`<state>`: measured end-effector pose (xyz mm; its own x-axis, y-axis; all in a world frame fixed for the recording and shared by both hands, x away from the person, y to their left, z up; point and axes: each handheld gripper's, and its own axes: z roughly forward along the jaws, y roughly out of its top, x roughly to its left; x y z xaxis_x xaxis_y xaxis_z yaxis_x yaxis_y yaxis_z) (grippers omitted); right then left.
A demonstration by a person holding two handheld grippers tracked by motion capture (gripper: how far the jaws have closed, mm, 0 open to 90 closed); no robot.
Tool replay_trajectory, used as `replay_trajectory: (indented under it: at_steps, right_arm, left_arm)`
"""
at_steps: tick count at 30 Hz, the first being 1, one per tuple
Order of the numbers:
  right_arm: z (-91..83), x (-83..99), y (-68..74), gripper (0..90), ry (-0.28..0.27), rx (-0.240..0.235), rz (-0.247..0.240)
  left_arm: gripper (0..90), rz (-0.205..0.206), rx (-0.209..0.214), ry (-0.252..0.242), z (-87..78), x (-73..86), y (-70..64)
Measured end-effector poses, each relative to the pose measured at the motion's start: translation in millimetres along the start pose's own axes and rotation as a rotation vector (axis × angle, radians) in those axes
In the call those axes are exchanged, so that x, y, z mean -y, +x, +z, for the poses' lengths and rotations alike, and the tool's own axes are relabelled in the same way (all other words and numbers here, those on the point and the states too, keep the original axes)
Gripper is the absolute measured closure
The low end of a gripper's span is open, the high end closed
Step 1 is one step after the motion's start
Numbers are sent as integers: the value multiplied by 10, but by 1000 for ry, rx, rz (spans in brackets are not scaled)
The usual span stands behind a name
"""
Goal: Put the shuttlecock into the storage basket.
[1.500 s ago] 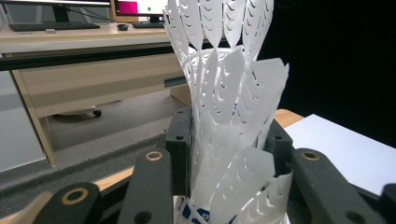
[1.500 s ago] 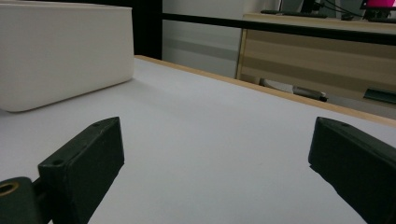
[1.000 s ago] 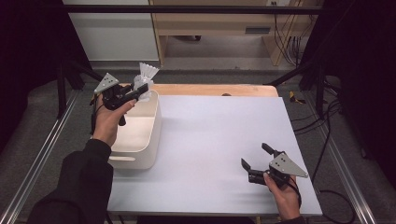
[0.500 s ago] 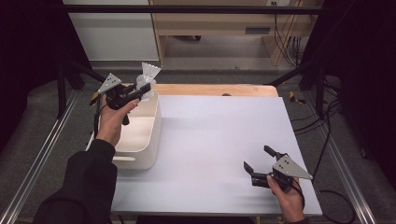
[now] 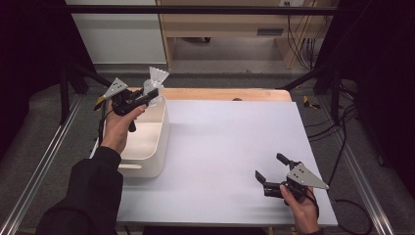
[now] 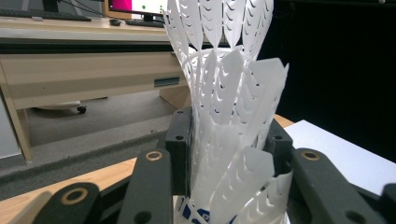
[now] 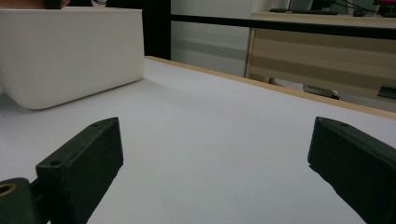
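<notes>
The white table [image 5: 230, 147] is taking up the centre of the high view, with a wooden strip running along its far edge. At centre left of that frame the white bin [image 5: 147, 142] is sitting on the table's left side; in the right gripper view it is showing at the upper left [image 7: 70, 51]. The person's left forearm, in a dark sleeve, is rising from the lower left of the high view. The left gripper [image 5: 149, 96] is hanging over the bin's far rim, in the upper left, and its jaws are clenching a stack of white shuttlecocks [image 5: 155, 83], whose feathered skirts are standing up through the middle of the left gripper view [image 6: 229, 116]. In the lower right of the high view the right gripper [image 5: 270, 170] is hovering low over the table, its jaws spread wide and holding nothing.
</notes>
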<state>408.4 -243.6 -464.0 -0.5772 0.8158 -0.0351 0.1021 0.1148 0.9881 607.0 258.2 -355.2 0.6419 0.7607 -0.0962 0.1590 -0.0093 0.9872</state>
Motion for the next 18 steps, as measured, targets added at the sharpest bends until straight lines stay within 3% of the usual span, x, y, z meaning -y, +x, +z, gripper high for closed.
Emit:
replay_trajectory:
  at_steps: [10,18]
  right_arm:
    - [12,13,6,32,7,-5,-2]
    - [22,21,10,32,15,-8,-2]
  left_arm:
    - [632,-34,-17,7,-38,63,56]
    - [631,-25,-20,20,-43,87,55]
